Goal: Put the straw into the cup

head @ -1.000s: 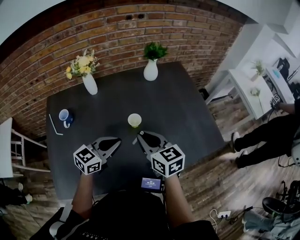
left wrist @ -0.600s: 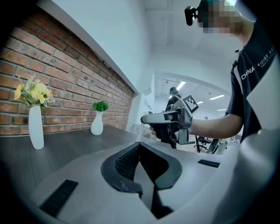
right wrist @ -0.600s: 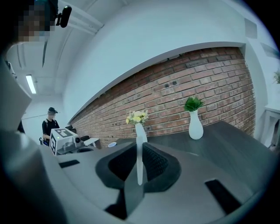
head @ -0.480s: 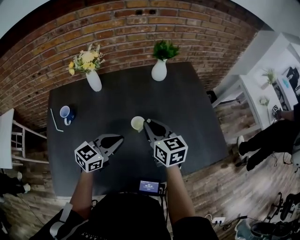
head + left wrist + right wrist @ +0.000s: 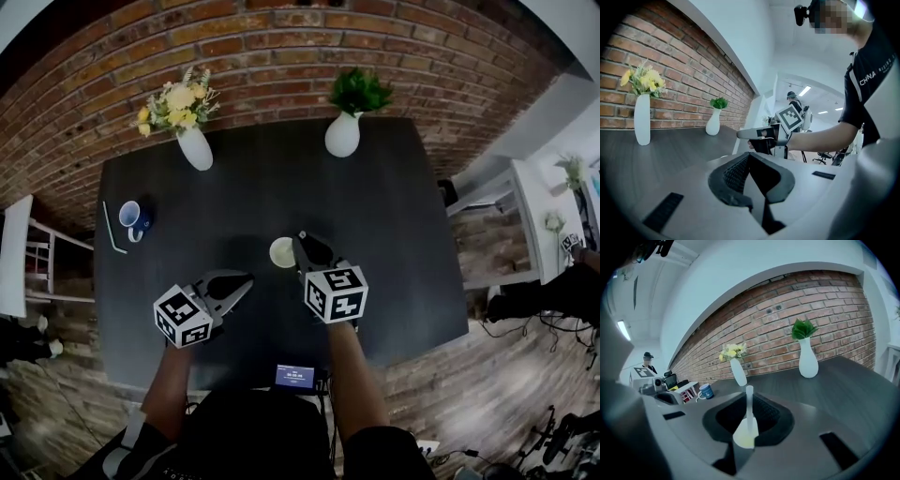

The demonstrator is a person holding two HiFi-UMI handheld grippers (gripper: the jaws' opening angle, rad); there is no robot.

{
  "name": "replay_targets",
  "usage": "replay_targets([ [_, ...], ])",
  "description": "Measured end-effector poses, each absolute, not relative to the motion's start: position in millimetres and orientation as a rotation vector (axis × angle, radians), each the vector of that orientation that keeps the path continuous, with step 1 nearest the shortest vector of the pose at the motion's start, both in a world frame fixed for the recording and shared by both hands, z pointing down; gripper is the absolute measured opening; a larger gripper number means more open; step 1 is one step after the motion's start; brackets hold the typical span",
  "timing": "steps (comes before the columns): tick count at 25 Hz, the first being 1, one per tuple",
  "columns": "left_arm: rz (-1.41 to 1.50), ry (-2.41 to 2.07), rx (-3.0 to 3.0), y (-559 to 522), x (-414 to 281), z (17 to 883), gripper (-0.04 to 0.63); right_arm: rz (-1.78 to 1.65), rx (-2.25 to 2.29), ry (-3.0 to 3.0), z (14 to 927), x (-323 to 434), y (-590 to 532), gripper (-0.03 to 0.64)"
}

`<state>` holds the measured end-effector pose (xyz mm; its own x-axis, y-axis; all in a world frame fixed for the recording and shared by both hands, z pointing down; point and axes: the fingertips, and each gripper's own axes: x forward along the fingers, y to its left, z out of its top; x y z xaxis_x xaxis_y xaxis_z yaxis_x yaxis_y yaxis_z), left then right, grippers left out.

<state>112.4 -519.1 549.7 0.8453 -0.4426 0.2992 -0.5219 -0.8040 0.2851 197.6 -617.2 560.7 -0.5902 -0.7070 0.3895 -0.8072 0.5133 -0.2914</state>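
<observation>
- Right claw (image 5: 302, 242) has come forward: a second ago it hung short of the cup (image 5: 281, 252) with a gap; half a second ago its tips were just beside it; now the tips are at the cup's right side
- Its jaws are narrow, pinched on the cup's pale wall; in the right gripper view that wall stands edge-on between the pads
- Left claw (image 5: 247, 278) stays about where it was, to the left of the right claw and a little nearer the person; jaws together, nothing between them
- Cup seems to sit in the same mid-table spot as before; upright, mouth up
- Straw (image 5: 109, 225) unchanged: lies flat, well apart to the left of the left claw and further out, just beside a blue mug (image 5: 132, 217); not in the cup
- Brick wall (image 5: 281, 56) runs beyond both claws, along the table's far edge
- Table (image 5: 394, 234) is dark and matte; both claws hang over its near half
- Wood floor (image 5: 450, 394) shows to the right of the right claw and behind it
- White side table (image 5: 539, 206) stands well to the right of the right claw
- White vase with yellow flowers (image 5: 196, 148) stands ahead of the left claw and slightly left; white vase with a green plant (image 5: 343, 136) stands ahead of the right claw and slightly right; both at the far edge, near the wall
- Small lit screen (image 5: 293, 376) sits at the near edge, behind the claws, between the forearms
</observation>
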Motion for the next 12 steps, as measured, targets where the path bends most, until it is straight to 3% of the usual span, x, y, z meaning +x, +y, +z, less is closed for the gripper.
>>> replay_targets([
  [12,0.330,-0.755,2.592,-530.8,111.9,575.2,0.003,0.737,1.181,-2.486,611.9,183.0,-623.1,0.046],
])
